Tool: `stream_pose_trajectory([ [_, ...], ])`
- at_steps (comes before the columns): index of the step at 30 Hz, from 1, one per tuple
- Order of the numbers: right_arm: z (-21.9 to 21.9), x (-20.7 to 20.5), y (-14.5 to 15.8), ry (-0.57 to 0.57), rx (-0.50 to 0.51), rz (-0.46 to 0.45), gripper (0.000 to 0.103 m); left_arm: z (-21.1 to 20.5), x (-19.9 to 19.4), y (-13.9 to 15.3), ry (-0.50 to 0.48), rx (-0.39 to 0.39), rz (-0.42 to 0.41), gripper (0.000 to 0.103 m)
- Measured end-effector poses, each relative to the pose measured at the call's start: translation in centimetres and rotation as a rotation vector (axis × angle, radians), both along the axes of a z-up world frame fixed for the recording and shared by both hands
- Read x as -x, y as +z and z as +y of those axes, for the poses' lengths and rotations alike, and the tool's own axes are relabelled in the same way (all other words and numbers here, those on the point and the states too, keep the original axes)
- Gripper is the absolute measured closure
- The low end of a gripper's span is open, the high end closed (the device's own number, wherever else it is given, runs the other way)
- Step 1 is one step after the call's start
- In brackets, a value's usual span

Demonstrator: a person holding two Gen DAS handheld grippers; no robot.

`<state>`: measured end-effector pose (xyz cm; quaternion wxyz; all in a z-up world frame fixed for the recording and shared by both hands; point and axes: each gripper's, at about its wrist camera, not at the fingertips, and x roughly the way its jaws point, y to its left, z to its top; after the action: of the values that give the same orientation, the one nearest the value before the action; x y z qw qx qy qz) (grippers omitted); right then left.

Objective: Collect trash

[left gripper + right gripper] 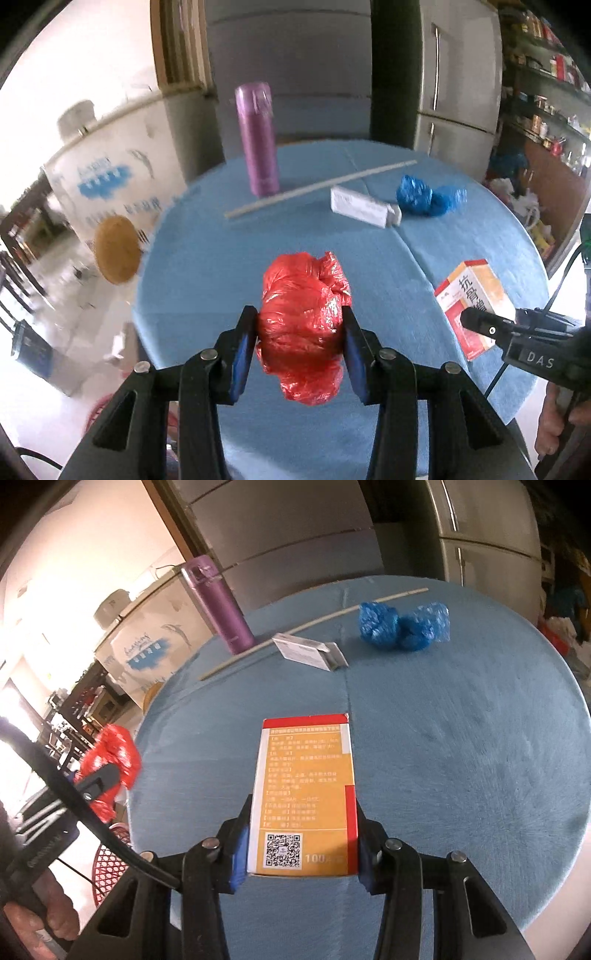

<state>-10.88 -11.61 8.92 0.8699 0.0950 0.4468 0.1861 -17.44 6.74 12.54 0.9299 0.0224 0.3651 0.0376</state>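
Note:
My left gripper (300,317) is shut on a crumpled red plastic bag (304,325) and holds it over the near edge of the round blue table (207,266). The bag also shows at the left of the right wrist view (110,753). My right gripper (303,805) is shut on an orange and white medicine box (306,794), which also shows in the left wrist view (472,295). On the table lie a white box (364,206), crumpled blue plastic (428,195) and a long thin stick (317,186).
A purple flask (258,140) stands at the table's far left. A red mesh basket (110,867) sits on the floor left of the table. A large cardboard box (110,177) and a round stool (116,249) stand to the left. A fridge (458,81) stands behind.

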Motion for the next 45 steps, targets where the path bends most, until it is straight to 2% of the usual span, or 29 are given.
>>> stream_pose_trajectory([
  [8,0.8,2.0,2.5,0.024,-0.025,-0.057,0.055,-0.4,3.8,4.0,0.035,-0.107,-0.125,0.057],
  [16,1.9,3.7,4.5,0.06,-0.056,-0.111,0.055,0.1,6.6,6.1,0.072,-0.151,-0.195,0.057],
  [45,6.8,8.7,9.1,0.165,-0.084,-0.241,0.055,2.8,13.4,8.6,0.167,-0.216,-0.284,0.057],
])
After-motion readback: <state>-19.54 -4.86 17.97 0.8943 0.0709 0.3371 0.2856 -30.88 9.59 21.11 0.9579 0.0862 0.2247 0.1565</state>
